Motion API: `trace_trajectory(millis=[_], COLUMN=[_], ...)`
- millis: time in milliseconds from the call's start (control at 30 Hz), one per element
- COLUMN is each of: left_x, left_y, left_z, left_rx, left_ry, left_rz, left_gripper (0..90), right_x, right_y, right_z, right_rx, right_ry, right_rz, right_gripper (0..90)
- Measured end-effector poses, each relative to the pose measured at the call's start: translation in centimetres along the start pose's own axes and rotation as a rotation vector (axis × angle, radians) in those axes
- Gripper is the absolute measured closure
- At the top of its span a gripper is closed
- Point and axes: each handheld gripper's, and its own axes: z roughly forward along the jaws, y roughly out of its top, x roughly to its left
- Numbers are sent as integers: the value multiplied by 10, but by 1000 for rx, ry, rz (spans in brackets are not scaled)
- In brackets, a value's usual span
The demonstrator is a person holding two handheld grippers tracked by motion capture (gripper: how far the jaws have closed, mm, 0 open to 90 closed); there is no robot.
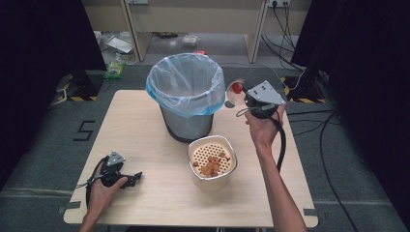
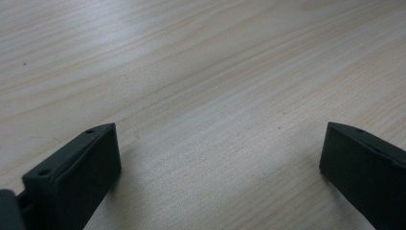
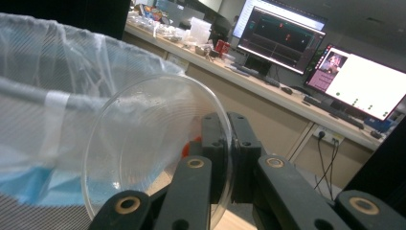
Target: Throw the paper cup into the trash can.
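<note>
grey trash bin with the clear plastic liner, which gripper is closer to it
Right. The right gripper, shut on a clear plastic dish, is raised just beside the rim of the grey trash bin. The left gripper rests open on the light wooden table, well short of it.

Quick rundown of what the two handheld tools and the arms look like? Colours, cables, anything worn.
Both tools are black. The left tool and right tool each carry a grey three-cornered plate on top, dotted with small holes. A black cable trails from each; the right one loops down beside the forearm. In the right gripper view, the linkage arms show brass-coloured pivot pins. The jaw pads are flat black blocks. Forearms are bare: no sleeves or gloves visible.
</note>
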Motion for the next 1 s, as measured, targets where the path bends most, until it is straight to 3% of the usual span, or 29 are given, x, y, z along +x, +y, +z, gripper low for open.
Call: trace_trajectory(millis=[267, 500, 733, 1000], left_x=[0, 0, 0, 0], left_y=[0, 0, 0, 0], left_z=[0, 0, 0, -1], left_rx=[-1, 0, 0, 2], left_ry=[1, 0, 0, -2], left_rz=[-1, -1, 0, 3], left_gripper=[0, 0, 0, 0], right_x=[-7, 0, 22, 48], right_y=[33, 67, 87, 88], right_z=[12, 27, 51, 85], right_rx=[-22, -43, -41, 19], right_ry=[-18, 2, 87, 210], right_rz=[-27, -56, -39, -9], right_gripper=[874, 873, 871, 854])
